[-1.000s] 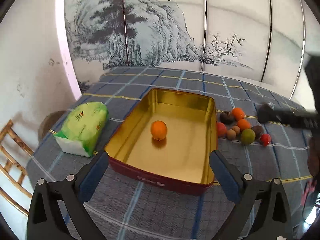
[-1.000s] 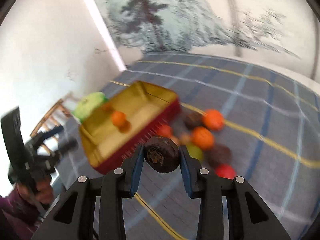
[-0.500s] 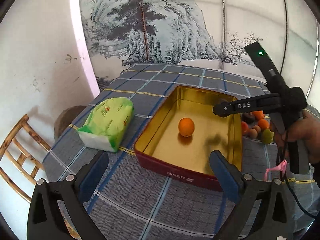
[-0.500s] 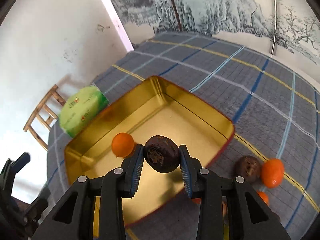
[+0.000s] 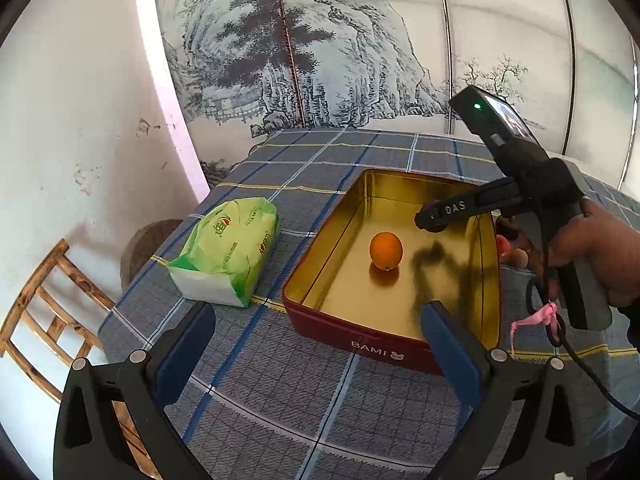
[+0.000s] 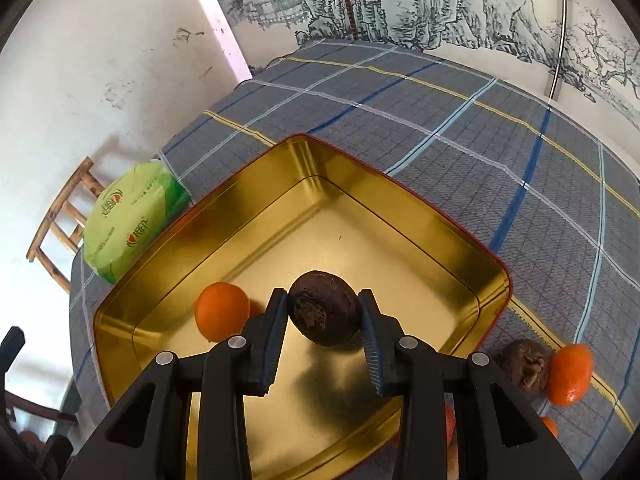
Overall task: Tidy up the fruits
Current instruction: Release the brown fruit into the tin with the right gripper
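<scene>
Right gripper: my right gripper point(image 6: 324, 316) was closed on a dark brown wrinkled fruit point(image 6: 323, 307), one blue pad touching each side of it. I saw no slack between pads and fruit.

Brown fruit, place: it hung in the air above the golden floor of the tin point(image 6: 400, 208), over the part of the tin nearest to my right camera. It was not touching the floor; its shadow lay on the metal under it.

Left gripper: my left gripper point(image 5: 316, 356) was wide open with nothing between its fingers. It was held over the tablecloth point(image 5: 280, 380), in front of the red wall of the tin, which carries the word BAMI.

Tin: a rectangular box, gold inside and red outside, standing flat on the checked blue-grey cloth.

Orange in tin: one orange point(image 5: 385, 251) rested on the floor of the tin, about in the middle. In the right view it point(image 6: 222, 311) sat just beside the left finger of my right gripper.

Fruits outside: on the cloth next to the right wall of the tin I saw a second brown fruit point(image 6: 524, 364) touching another orange point(image 6: 570, 374). More orange and red pieces were partly hidden under my gripper; I could not count them.

Other things: a green tissue pack point(image 5: 228, 248) lay on the cloth, left of the tin and apart from it. A wooden chair point(image 5: 52, 304) stood by the white wall beyond the table edge.

Right hand: in the left view my hand point(image 5: 592, 248) was around the handle of the right gripper, above the right side of the tin.
</scene>
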A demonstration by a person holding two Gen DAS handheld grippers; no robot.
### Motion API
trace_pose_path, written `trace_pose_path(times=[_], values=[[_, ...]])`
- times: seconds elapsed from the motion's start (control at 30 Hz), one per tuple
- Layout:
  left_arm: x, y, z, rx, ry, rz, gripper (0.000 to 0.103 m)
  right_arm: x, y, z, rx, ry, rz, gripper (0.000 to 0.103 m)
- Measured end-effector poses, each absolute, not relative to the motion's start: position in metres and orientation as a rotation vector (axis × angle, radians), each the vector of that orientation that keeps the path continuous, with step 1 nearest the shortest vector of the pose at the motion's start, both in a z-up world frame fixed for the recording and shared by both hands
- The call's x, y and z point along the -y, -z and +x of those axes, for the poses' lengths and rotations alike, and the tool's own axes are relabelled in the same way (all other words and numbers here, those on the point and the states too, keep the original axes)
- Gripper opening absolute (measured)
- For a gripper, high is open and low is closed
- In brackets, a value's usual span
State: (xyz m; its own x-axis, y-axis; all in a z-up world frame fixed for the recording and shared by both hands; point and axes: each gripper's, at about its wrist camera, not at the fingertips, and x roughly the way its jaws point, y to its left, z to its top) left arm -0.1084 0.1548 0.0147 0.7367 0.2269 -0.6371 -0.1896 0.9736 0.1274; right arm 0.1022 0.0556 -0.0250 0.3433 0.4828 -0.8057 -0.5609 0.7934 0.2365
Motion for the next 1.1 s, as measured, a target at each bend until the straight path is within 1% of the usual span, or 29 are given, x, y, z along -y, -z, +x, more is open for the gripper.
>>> trace_pose_path(times=[0.43,0.73,0.9,0.97,1.1], values=[[-0.153,-0.011,-0.104,-0.731,-0.232,0.049,0.102,-0.055,0.018,0.108,-0.987,-0.685,-0.046,0.037],[-0.151,-0.006,-0.103,-0.754,-0.231,0.052,0.102,-0.027,0.0,0.091,-0.91,-0.718,0.007,0.038],[-0.151,-0.006,-0.104,-0.752,-0.224,0.038,0.102,0.021,-0.009,0.063,-0.843,-0.707,-0.038,0.039],[-0.149,-0.006,-0.105,-0.749,-0.212,0.028,0.102,0.044,-0.007,0.051,-0.834,-0.701,-0.104,0.039],[-0.137,-0.006,-0.103,-0.751,-0.189,0.036,0.102,0.075,0.006,0.033,-0.873,-0.748,-0.213,0.039]])
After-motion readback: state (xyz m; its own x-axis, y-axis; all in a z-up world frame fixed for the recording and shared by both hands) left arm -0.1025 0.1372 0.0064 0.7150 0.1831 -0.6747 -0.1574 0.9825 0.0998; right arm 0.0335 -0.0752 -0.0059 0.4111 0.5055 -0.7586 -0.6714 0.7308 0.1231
